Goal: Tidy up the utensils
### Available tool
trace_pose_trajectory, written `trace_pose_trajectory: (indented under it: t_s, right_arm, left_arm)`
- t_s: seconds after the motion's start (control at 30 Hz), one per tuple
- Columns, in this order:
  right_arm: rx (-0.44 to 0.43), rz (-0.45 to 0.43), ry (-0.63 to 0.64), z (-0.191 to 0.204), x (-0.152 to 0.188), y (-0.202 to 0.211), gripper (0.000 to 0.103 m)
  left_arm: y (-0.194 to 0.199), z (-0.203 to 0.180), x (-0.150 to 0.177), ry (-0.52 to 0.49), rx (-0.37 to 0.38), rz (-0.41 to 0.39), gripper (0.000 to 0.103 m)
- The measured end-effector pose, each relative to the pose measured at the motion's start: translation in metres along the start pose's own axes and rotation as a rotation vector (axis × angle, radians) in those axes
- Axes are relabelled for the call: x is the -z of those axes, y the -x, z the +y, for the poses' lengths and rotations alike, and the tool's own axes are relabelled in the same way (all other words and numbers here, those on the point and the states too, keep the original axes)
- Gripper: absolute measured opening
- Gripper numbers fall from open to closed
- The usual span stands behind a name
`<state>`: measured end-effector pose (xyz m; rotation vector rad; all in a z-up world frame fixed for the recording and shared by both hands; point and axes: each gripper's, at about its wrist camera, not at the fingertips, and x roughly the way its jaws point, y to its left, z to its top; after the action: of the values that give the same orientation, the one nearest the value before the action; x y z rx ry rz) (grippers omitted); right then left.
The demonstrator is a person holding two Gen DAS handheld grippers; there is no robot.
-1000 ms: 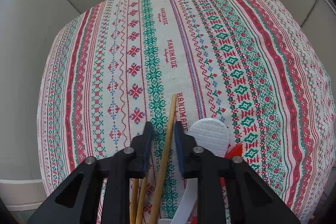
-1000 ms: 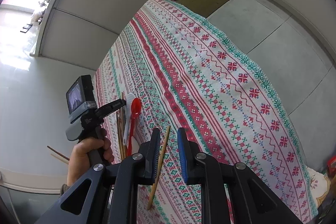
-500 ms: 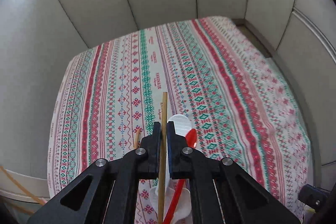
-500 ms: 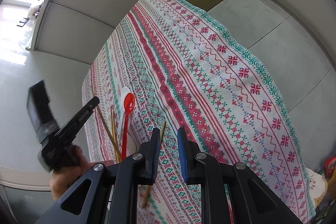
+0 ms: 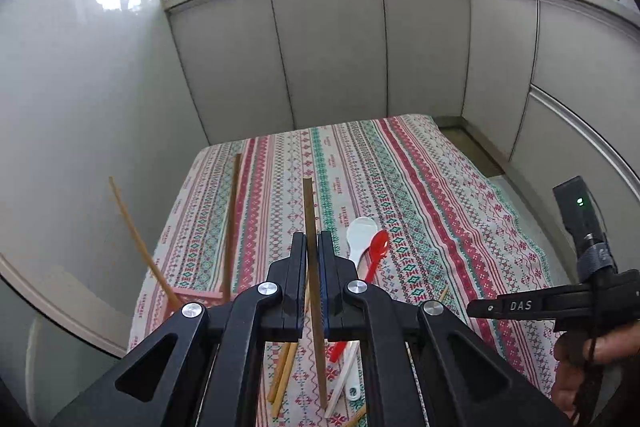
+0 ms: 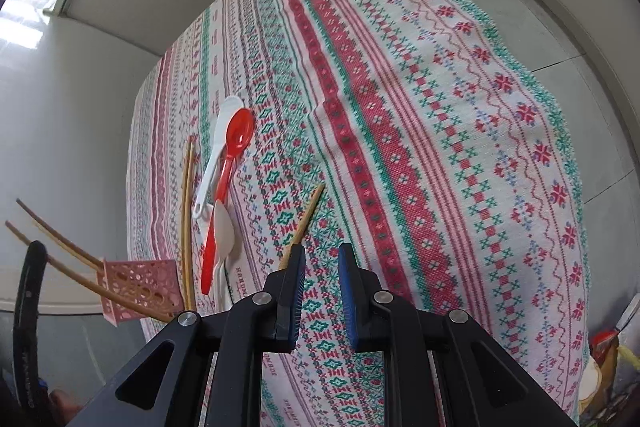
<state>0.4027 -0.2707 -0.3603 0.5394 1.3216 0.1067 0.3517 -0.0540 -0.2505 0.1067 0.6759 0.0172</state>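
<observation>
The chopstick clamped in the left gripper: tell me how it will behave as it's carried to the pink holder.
The chopstick looks like a thin, straight wooden stick, so probably stiff and light. The left gripper pinches it partway along, with length on both sides, so it may pivot in the pads. The pink holder looks light and perforated; a nudge might tip it.

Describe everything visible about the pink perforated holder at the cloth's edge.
The pink utensil holder looks like plastic, its walls pierced with round and oval holes. It sits at the near left edge of the patterned tablecloth, appearing tilted in the right wrist view. Two wooden chopsticks stick out of it, leaning away from the table. Neither gripper touches it. Its base and inside are not visible.
</observation>
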Motion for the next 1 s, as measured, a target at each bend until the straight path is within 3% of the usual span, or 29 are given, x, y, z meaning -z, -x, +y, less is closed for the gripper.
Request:
trace_pose_trajectory:
  t_s: [0.2,0.5,0.83,1.0]
  right_arm:
    - [0.021,0.061,0.071,0.025,0.005,-0.029,0.018]
    - [0.081,0.079,0.059,0.042,0.002,-0.062,0.016]
    - [0.180,0.015,0.131,0.076,0.004,-0.078,0.009]
    - [0.142,-0.018,0.121,0.078,0.005,-0.061,0.002]
  left_arm:
    - [0.020,0.019,0.010,0.020,-0.013,-0.007,0.007]
    - [0.023,0.032,0.023,-0.008,-0.066,-0.040,0.009]
    - [0.035,0.033,0.034,-0.034,-0.064,-0.064,0.010]
    - [0.037,0.039,0.035,-0.025,-0.046,-0.056,0.010]
